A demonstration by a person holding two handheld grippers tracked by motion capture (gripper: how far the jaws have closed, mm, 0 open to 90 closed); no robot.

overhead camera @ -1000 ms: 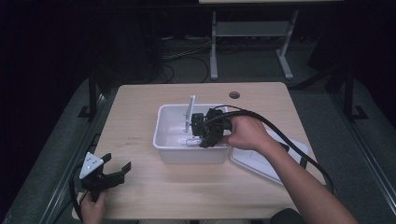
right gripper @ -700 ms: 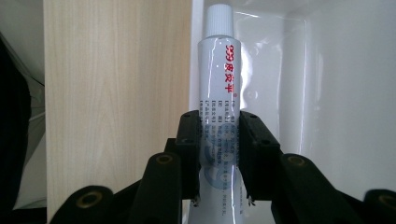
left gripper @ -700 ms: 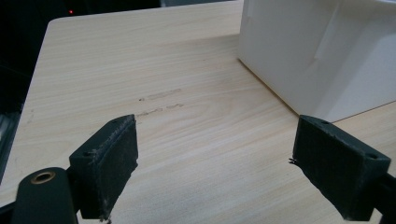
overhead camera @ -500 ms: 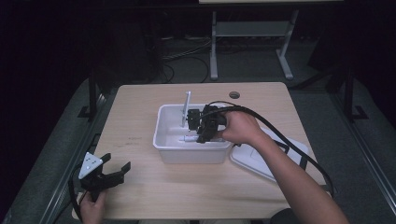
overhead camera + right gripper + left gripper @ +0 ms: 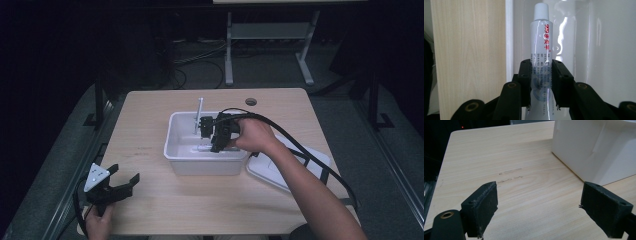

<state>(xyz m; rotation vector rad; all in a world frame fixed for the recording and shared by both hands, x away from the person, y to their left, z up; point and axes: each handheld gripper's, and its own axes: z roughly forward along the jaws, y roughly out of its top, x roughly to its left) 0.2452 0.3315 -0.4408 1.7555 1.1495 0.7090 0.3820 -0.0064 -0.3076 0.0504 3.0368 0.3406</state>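
A white tube with red lettering and a ribbed white cap is clamped between the jaws of my right gripper. In the high view that gripper hovers over the white bin at the table's middle, and the tube sticks up from it toward the bin's far rim. My left gripper rests at the table's near left corner, jaws wide apart with nothing between them. From the left gripper view the bin's outer wall lies ahead to the right.
A white lid lies flat on the table to the right of the bin, partly under the person's forearm. A cable hole sits near the far edge. A thick black cable trails from the right gripper over the lid.
My right gripper has lifted and shifted left over the bin, carrying the tube, which now points more upright. The left gripper has stayed put.
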